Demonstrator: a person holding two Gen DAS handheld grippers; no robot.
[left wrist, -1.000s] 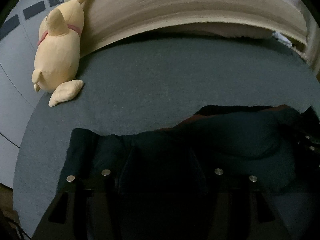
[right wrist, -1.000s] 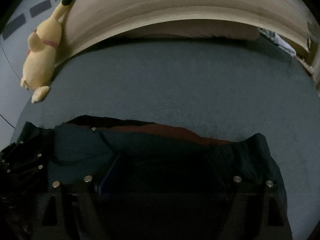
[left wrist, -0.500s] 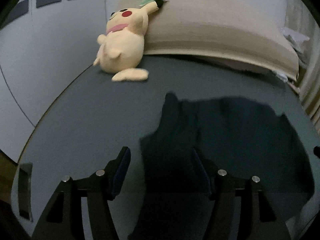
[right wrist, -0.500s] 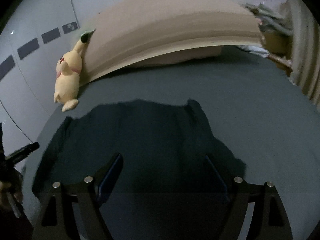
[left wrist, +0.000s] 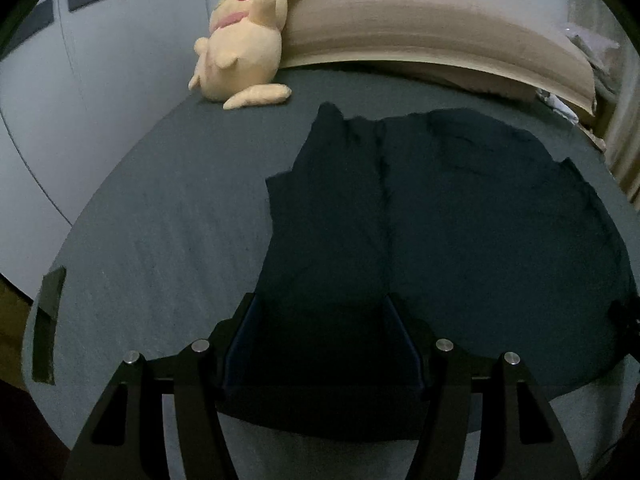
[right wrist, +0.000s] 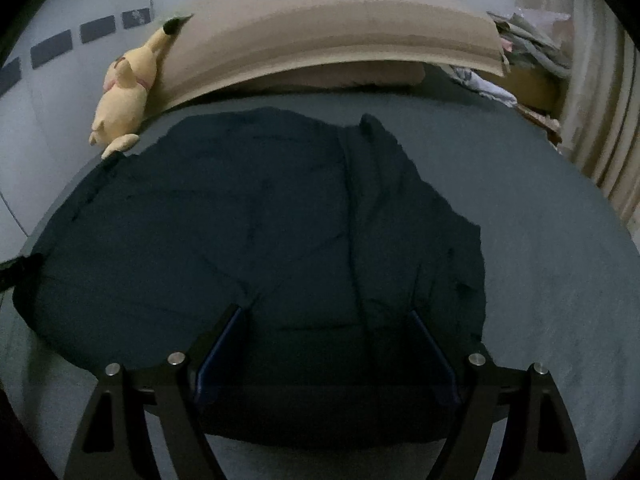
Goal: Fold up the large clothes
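A large dark navy garment (left wrist: 460, 220) lies spread flat on the grey bed sheet (left wrist: 160, 220), with a long crease running down it. My left gripper (left wrist: 320, 300) hovers over the garment's near left part, its jaws apart, and the fabric lies loose beneath them. In the right wrist view the same garment (right wrist: 240, 220) fills the middle. My right gripper (right wrist: 325, 311) stands open over its near right part, and nothing is pinched between its fingers. The garment's near hem is hidden behind both grippers.
A yellow plush toy (left wrist: 240, 52) leans on the beige headboard cushion (left wrist: 420, 28) at the far left corner of the bed. Loose clutter (right wrist: 520, 40) and a curtain (right wrist: 600, 120) stand at the far right. Bare sheet (right wrist: 560, 260) lies right of the garment.
One second ago the garment was bunched up right at both grippers. Now it lies spread out on the sheet, and both grippers have drawn back toward the bed's near edge.
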